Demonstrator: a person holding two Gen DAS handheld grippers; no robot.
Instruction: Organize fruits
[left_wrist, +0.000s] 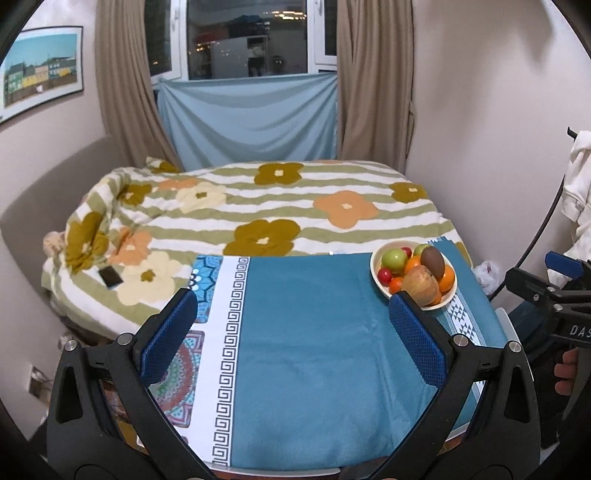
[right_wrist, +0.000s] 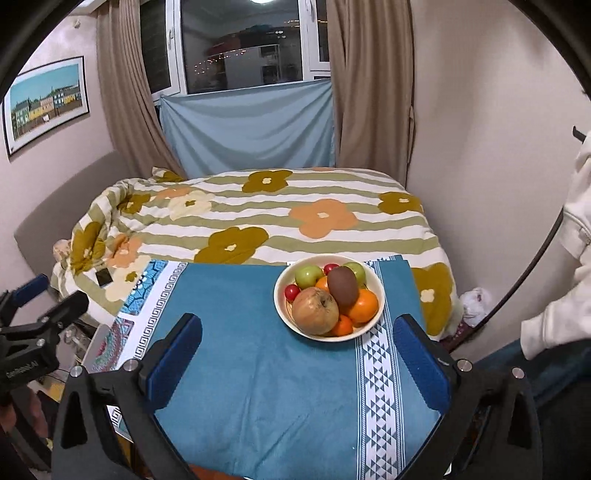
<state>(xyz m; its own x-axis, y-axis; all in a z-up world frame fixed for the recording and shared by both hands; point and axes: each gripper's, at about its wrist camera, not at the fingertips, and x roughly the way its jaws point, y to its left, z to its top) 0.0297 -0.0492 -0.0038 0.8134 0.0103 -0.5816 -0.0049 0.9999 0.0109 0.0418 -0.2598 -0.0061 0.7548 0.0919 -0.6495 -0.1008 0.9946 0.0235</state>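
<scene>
we see all fruits (right_wrist: 328, 295) heaped in bowl (right_wrist: 379, 295) at bench (right_wrist: 258, 387) far right, none loose on cloth. our left gripper (left_wrist: 293, 332) and right gripper (right_wrist: 297, 354) hover short of it, both spread, empty. fits sorted or awaiting sorting.

"DAS" on the right tool (left_wrist: 565, 291); blurred, unreadable lettering on the left tool (right_wrist: 37, 325).

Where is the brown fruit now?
The brown fruit lies on top of the pile in the bowl, between the big apple and an orange, at the cloth's far right.
</scene>
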